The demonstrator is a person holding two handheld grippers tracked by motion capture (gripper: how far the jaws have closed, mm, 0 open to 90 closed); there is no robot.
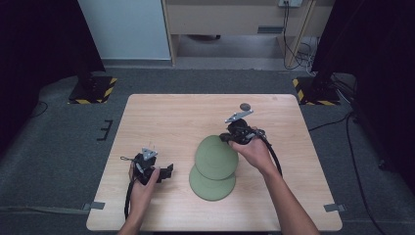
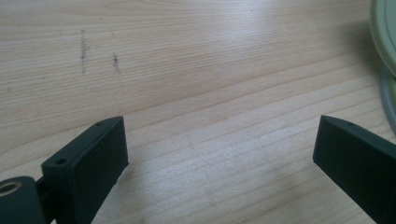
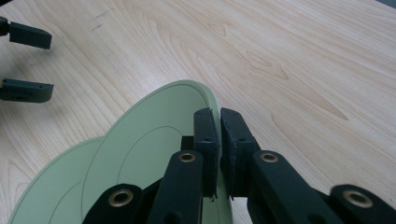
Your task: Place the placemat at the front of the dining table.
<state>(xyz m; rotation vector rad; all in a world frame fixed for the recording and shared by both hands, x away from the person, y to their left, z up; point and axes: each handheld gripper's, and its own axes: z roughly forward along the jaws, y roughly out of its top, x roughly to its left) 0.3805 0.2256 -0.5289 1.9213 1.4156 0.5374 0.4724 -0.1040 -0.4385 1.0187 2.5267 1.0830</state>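
Observation:
Two round green plates are near the table's middle. The lower plate [image 1: 212, 186] lies flat. The upper plate [image 1: 216, 157] is tilted above it, lifted at its far right rim. My right gripper [image 1: 227, 138] is shut on that rim; in the right gripper view its jaws [image 3: 217, 114] pinch the edge of the upper plate [image 3: 140, 154], with the lower plate [image 3: 51, 196] beneath. My left gripper [image 1: 167, 171] rests low, left of the plates, open with nothing between its jaws [image 2: 219, 149]. A plate edge [image 2: 385, 32] sits at the far right of the left gripper view.
The wooden table [image 1: 166, 117] carries a small dark disc [image 1: 245, 106] near its far edge. Tape tabs [image 1: 97, 205] mark the front corners. Two stands with hazard-striped bases [image 1: 93, 90] flank the table on the grey floor.

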